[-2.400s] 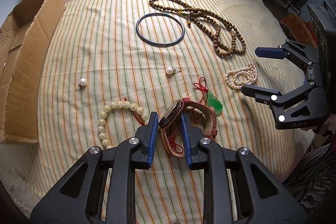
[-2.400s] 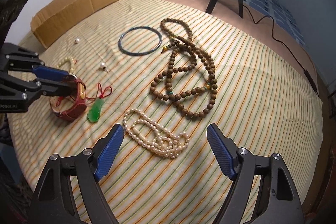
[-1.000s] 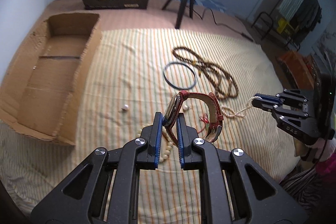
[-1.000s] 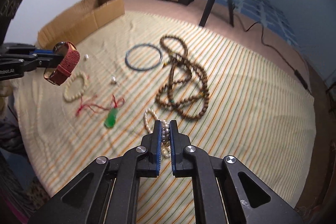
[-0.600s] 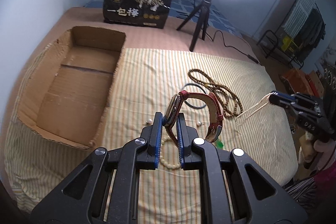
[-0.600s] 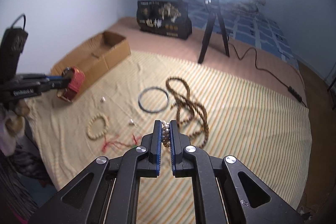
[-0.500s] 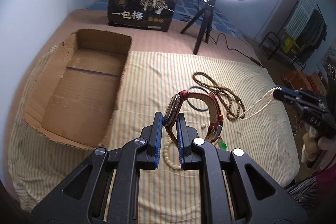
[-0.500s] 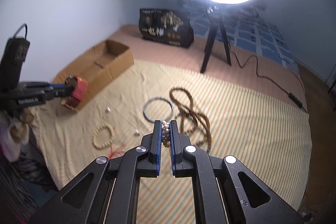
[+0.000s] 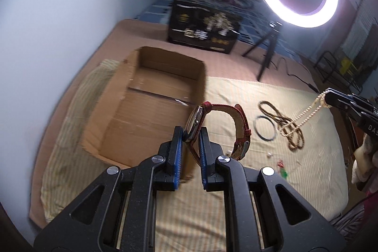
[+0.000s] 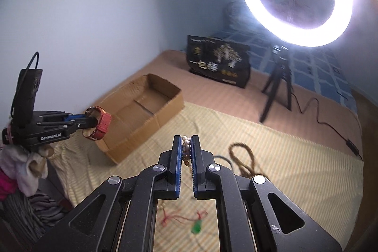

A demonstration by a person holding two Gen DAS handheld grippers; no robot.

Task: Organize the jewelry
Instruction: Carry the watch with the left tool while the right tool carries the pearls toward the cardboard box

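My left gripper (image 9: 191,134) is clamped on the red-strapped watch (image 9: 222,126) at centre frame, just short of the cardboard box (image 9: 151,110) at centre left. My right gripper (image 10: 186,145) pinches the pearl necklace (image 9: 304,115), which dangles at right. I worry the thin watch case could twist out, or the swinging pearls snag the wooden bead strand (image 9: 283,124) below.
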